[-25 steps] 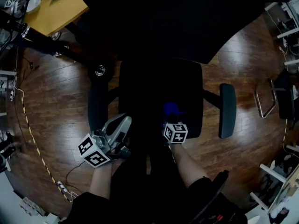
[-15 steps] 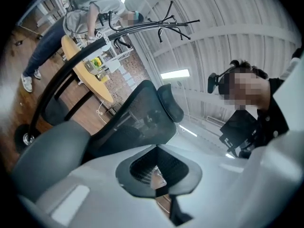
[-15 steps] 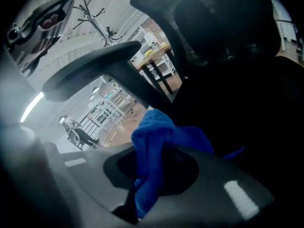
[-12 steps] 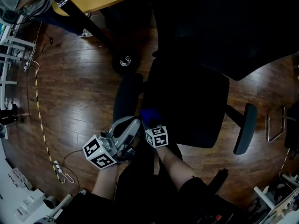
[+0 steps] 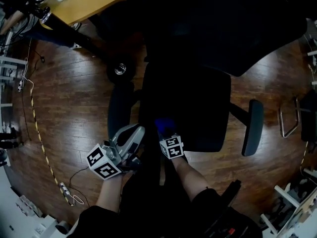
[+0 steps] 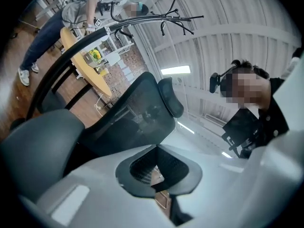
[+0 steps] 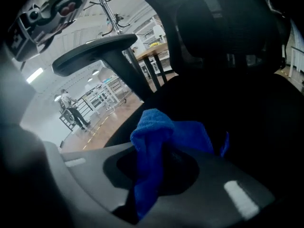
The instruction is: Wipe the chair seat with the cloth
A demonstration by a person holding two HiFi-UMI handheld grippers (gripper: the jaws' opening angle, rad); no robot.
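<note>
Your right tongs [image 7: 148, 193]: clamped shut on the blue cloth [image 7: 159, 134] | cloth: over the chair seat's [image 5: 198, 103] near-left corner | your left tongs [image 6: 164, 202]: closed, holding nothing, just left of that corner.

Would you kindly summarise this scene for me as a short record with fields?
Right gripper: jaws shut on blue cloth
Cloth position: over the front left part of the chair seat
Left gripper: jaws together, holding nothing, off the seat, beside the armrest
Floor: dark wood
</note>
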